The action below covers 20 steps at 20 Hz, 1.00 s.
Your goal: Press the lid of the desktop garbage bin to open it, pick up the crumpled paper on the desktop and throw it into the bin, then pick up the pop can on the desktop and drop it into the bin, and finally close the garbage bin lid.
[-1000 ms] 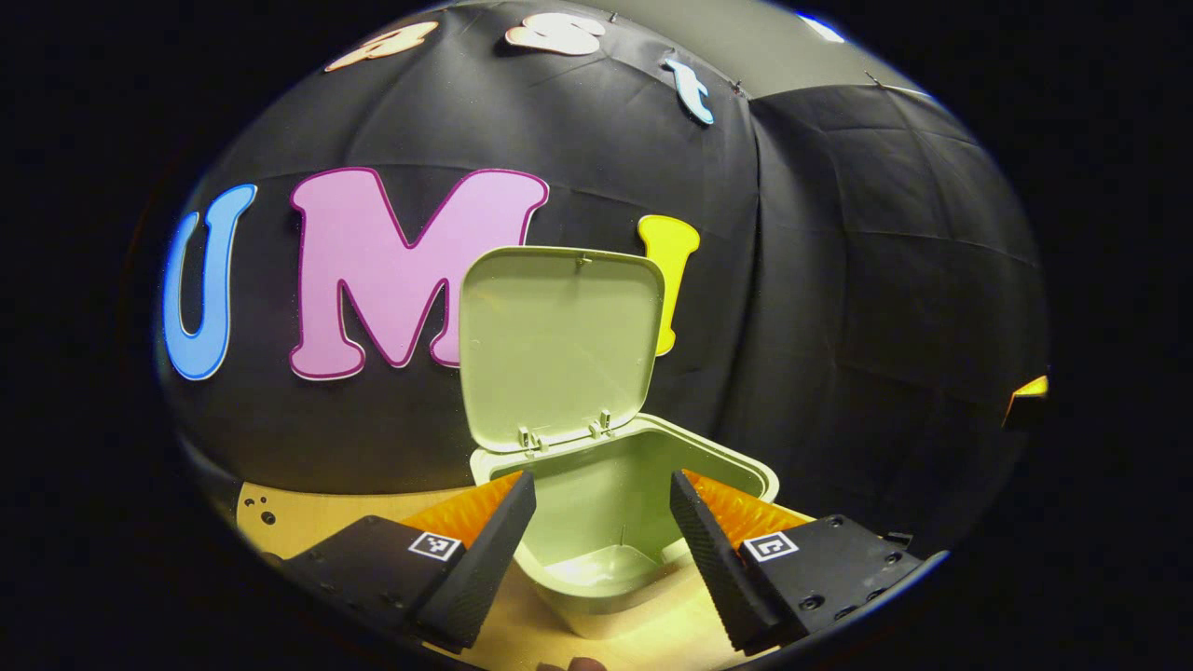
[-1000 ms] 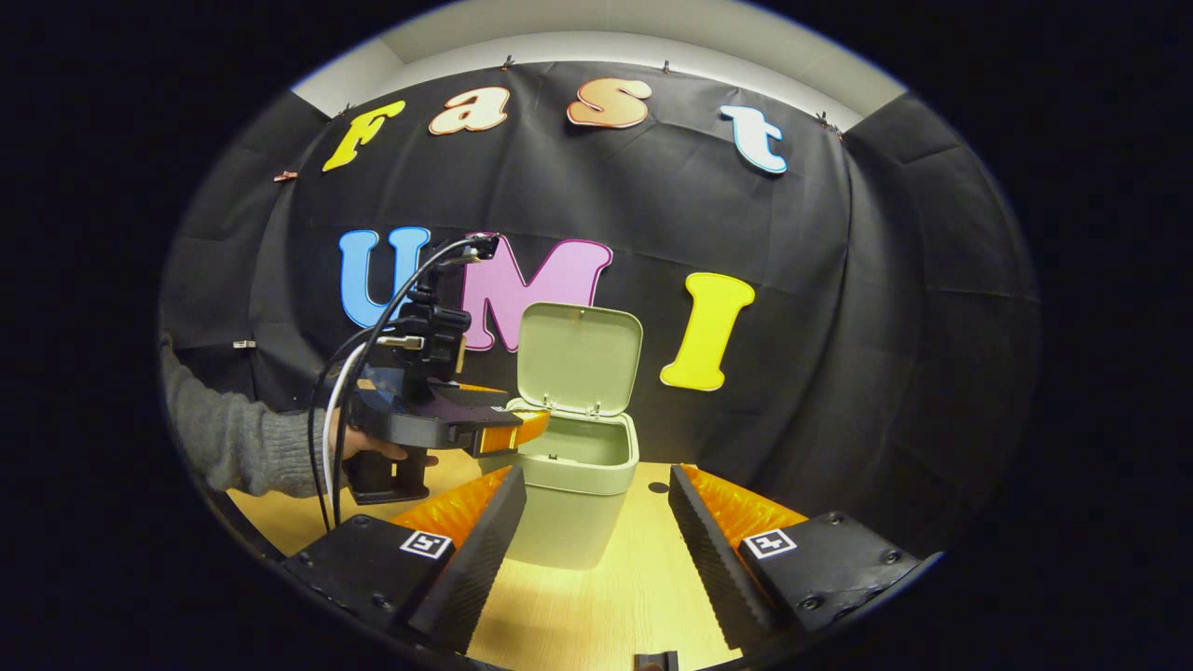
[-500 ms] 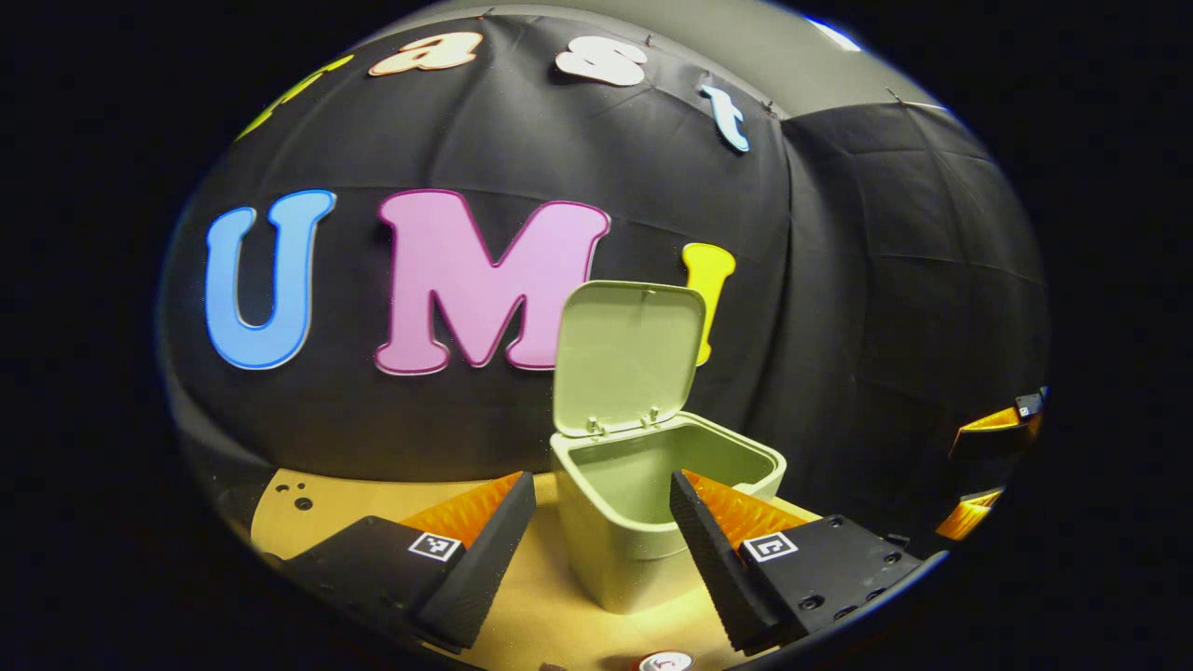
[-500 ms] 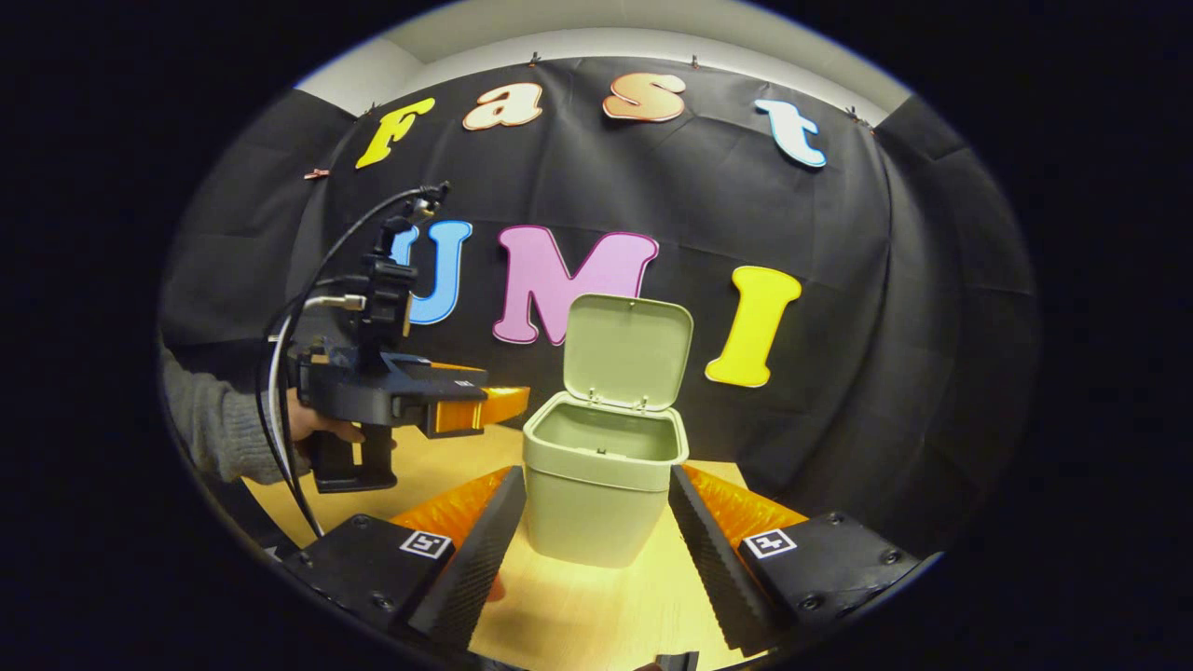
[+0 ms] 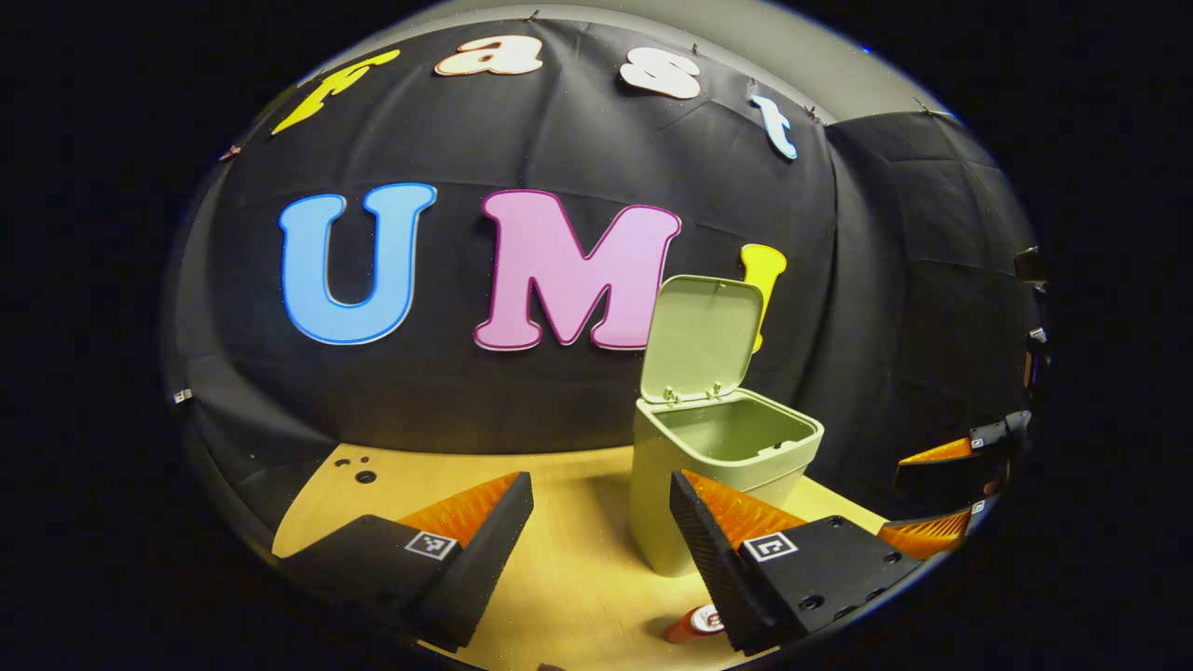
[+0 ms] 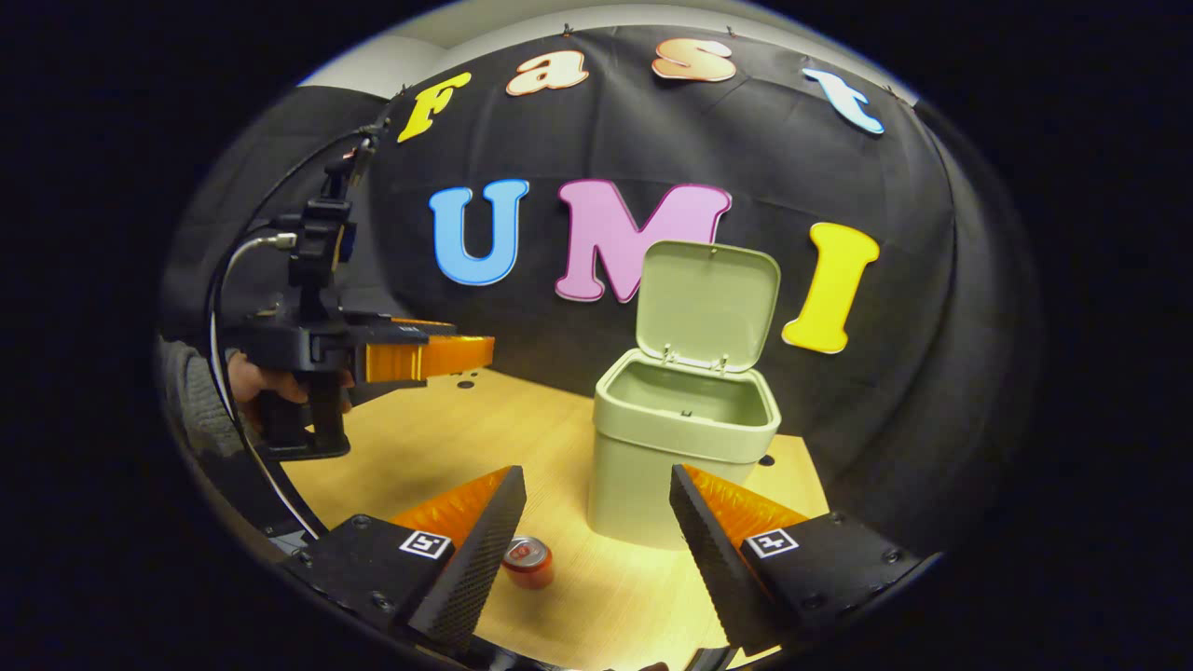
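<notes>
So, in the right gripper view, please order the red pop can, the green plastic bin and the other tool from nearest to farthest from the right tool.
1. Red pop can: on the desktop, just ahead between the right tool's fingers.
2. Green plastic bin: behind the can, slightly right, lid raised.
3. Left tool: up at the left, held by a hand, seemingly farthest.

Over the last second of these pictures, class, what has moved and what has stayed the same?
Both hand-held grippers drew back from the bin: the left hand-held gripper left its rim, swinging leftward, and the right hand-held gripper retreated, bringing the pop can into sight. Both stayed open and empty. The lid stayed up.
</notes>
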Available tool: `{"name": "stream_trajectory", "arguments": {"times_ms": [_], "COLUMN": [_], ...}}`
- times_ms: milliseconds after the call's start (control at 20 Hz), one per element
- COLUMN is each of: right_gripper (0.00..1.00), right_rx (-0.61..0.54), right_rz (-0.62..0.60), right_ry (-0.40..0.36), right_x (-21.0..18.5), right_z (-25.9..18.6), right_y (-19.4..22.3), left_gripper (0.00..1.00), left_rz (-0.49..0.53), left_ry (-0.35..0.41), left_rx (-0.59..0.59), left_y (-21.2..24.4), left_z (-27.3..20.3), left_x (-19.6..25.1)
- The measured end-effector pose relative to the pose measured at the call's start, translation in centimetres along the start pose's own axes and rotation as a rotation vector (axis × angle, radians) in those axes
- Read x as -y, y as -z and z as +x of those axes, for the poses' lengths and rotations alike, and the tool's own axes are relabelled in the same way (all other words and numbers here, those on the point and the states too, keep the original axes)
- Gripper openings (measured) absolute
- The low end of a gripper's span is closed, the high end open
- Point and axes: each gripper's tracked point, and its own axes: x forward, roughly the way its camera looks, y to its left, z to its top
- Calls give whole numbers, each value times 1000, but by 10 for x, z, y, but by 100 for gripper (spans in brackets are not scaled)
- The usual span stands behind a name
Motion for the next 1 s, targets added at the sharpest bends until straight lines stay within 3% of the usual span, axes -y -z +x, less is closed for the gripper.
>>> {"name": "stream_trajectory", "arguments": {"times_ms": [600, 1000], "right_gripper": [99, 99], "right_rx": [-201, -353], "right_rz": [-30, -26], "right_ry": [-166, -199], "right_x": [-49, -61], "right_z": [56, 86], "right_y": [89, 151], "left_gripper": [96, 95], "left_rz": [-52, -49], "left_ry": [-157, -237], "left_rx": [-59, -76], "left_y": [36, 45], "left_z": [-66, -90], "left_x": [-44, -65]}}
